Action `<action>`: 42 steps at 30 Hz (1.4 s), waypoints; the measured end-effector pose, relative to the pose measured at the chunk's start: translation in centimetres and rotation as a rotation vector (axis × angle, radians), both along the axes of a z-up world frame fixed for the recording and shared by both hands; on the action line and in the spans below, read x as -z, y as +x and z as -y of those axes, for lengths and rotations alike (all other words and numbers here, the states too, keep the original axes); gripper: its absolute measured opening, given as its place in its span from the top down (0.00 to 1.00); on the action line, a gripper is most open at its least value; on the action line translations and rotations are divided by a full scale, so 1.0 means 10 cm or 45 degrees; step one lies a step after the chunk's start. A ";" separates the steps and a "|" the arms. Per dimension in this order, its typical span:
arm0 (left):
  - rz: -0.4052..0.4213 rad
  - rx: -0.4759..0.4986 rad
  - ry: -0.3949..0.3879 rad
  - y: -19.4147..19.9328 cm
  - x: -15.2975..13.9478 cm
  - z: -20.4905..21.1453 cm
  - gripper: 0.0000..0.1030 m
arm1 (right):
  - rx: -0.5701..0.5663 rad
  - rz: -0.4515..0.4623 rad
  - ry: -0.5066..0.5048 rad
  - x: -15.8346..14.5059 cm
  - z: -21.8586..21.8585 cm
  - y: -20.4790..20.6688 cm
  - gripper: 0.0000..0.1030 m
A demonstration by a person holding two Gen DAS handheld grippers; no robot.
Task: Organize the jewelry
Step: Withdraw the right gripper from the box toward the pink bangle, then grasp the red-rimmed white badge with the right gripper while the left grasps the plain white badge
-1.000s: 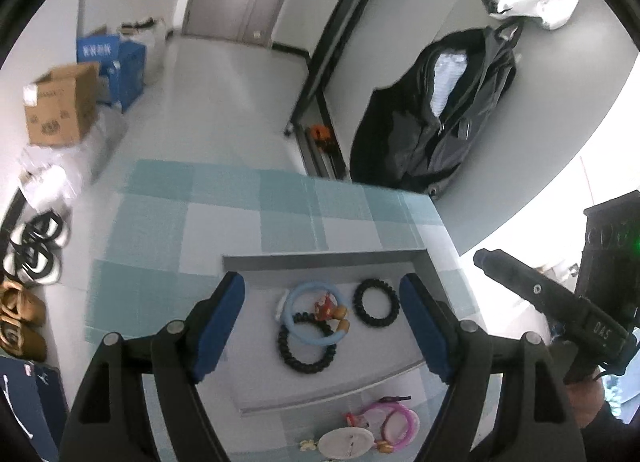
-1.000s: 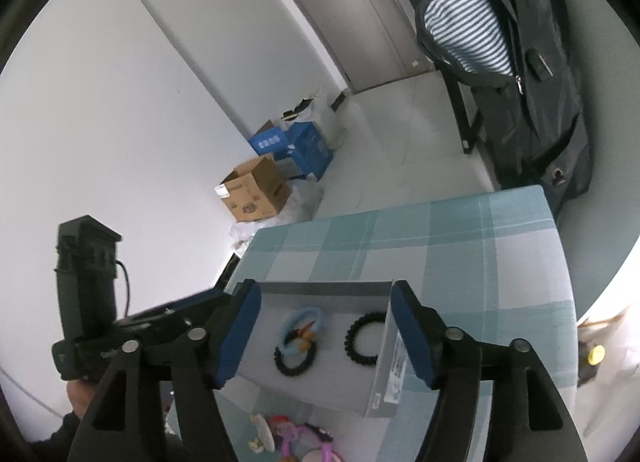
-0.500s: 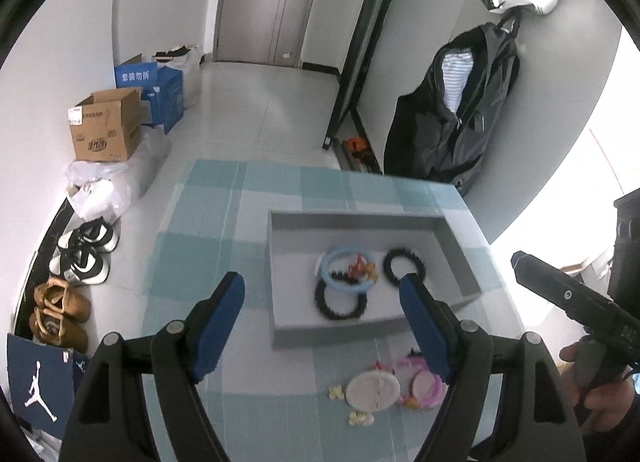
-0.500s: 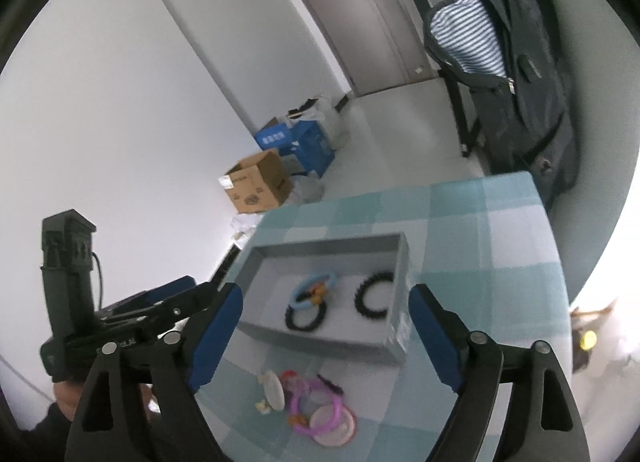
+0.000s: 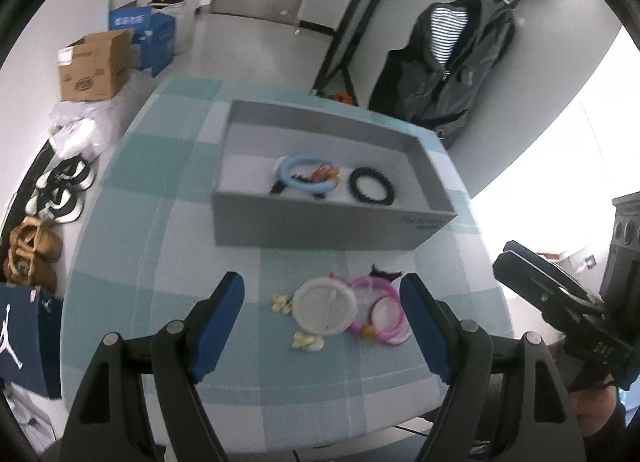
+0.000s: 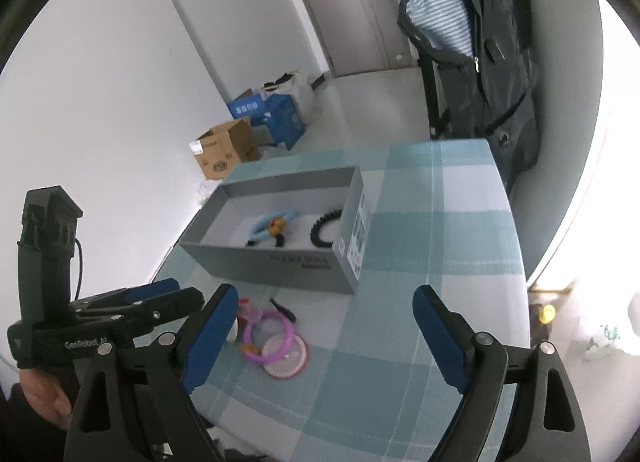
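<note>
A grey box (image 5: pixel 320 226) stands on the checked tablecloth (image 5: pixel 160 246). Inside it lie a light blue ring (image 5: pixel 306 174) with an orange charm and a black beaded bracelet (image 5: pixel 372 190); a second black bracelet is partly hidden under the ring. In front of the box lie a white disc (image 5: pixel 324 308), pink bangles (image 5: pixel 380 310) and small pale flowers (image 5: pixel 282 302). My left gripper (image 5: pixel 322 294) hangs open above these loose pieces, holding nothing. My right gripper (image 6: pixel 326 298) is to their right, its jaws opening with nothing between them. The pink bangles (image 6: pixel 272 334) lie left of its left finger.
The table's near edge runs just below both grippers. Beyond the table, a cardboard box (image 5: pixel 94 66), blue boxes (image 5: pixel 148 30) and shoes (image 5: pixel 60 190) sit on the floor at the left. A dark jacket (image 5: pixel 452 58) hangs on a rack at the back right.
Both grippers have drawn back from the grey box toward the table's near edge. The loose pieces in front of the box have come into view. The right jaws have widened.
</note>
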State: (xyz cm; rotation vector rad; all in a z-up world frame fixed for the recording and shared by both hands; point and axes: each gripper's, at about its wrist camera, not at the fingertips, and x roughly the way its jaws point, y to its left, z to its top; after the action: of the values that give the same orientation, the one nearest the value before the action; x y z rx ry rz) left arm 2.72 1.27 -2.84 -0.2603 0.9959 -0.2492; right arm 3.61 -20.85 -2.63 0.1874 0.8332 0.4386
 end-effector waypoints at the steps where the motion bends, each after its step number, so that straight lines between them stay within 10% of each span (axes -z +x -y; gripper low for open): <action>1: -0.002 -0.010 0.015 -0.03 0.02 -0.01 0.25 | -0.018 -0.033 0.015 0.03 -0.01 0.00 0.14; 18: -0.003 0.021 0.102 -0.14 0.13 -0.05 0.22 | -0.202 -0.081 -0.243 0.43 -0.50 -0.34 0.16; 27: -0.006 0.006 0.102 -0.18 0.15 -0.15 0.21 | -0.243 -0.004 -0.478 0.57 -0.84 -0.38 0.36; 32: -0.027 -0.010 0.090 -0.16 0.18 -0.22 0.21 | -0.237 0.002 -0.456 0.54 -0.88 -0.35 0.60; 42: -0.046 0.027 0.089 -0.13 0.20 -0.14 0.21 | -0.248 -0.061 -0.372 0.50 -0.76 -0.32 0.61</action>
State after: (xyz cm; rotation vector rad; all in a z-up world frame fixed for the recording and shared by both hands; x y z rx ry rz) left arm 1.41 2.68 -4.89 -0.1913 1.0415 -0.2291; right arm 0.38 -13.20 -7.64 -0.1552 0.9565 0.4904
